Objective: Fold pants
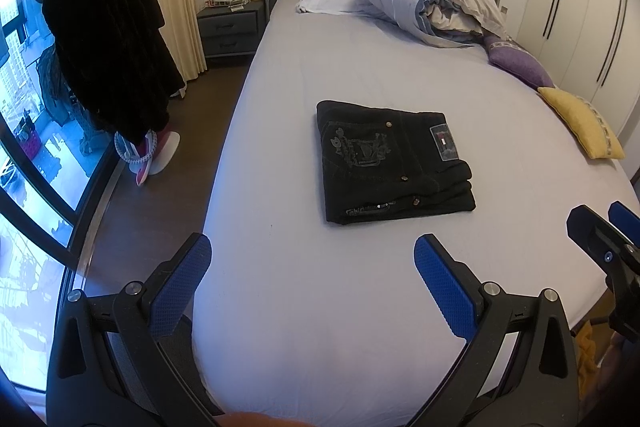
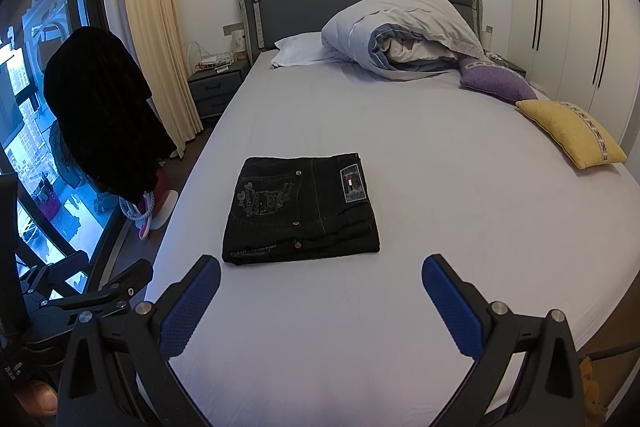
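Observation:
Black pants (image 1: 390, 161) lie folded into a compact rectangle on the pale bed sheet (image 1: 320, 75), back pocket and label patch up. They also show in the right wrist view (image 2: 302, 209). My left gripper (image 1: 312, 255) is open and empty, held above the near part of the bed, short of the pants. My right gripper (image 2: 320, 277) is open and empty too, just short of the pants' near edge. The right gripper also shows at the right edge of the left wrist view (image 1: 604, 227).
A bunched duvet (image 2: 400, 35) and white pillow (image 2: 300, 49) lie at the headboard. Purple (image 2: 496, 83) and yellow (image 2: 572, 133) cushions sit at the bed's right side. A dark garment (image 1: 108, 35) hangs by the window at left, beside a nightstand (image 1: 230, 27).

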`<state>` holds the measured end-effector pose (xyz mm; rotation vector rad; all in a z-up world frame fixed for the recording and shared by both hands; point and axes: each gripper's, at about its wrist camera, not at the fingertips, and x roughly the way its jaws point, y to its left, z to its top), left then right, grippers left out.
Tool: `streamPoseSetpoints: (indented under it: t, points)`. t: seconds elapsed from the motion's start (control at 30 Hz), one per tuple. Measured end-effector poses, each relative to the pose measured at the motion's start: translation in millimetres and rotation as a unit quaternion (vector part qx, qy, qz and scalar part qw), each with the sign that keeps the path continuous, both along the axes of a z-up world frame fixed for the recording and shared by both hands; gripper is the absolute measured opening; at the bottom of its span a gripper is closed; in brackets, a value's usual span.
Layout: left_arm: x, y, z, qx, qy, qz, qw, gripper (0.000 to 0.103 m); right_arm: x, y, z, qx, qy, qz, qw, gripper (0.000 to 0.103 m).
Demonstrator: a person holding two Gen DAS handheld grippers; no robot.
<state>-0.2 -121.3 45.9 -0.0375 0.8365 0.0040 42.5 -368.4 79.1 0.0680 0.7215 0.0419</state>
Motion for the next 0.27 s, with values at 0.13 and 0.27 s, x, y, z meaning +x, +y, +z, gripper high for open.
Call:
streamPoseSetpoints:
  t: [0.13,0.27]
  points:
    - [1.9,2.0,2.2,0.002,0.001,0.0,1.0,0.103,0.4,-1.5,0.7,0.0,0.004,0.002,1.0,0.103]
    - [1.0,4.1,3.1,0.003,-0.002,-0.001,1.0,0.103,-0.9,-1.6,-0.4,0.0,0.006,0.002,1.0,0.103]
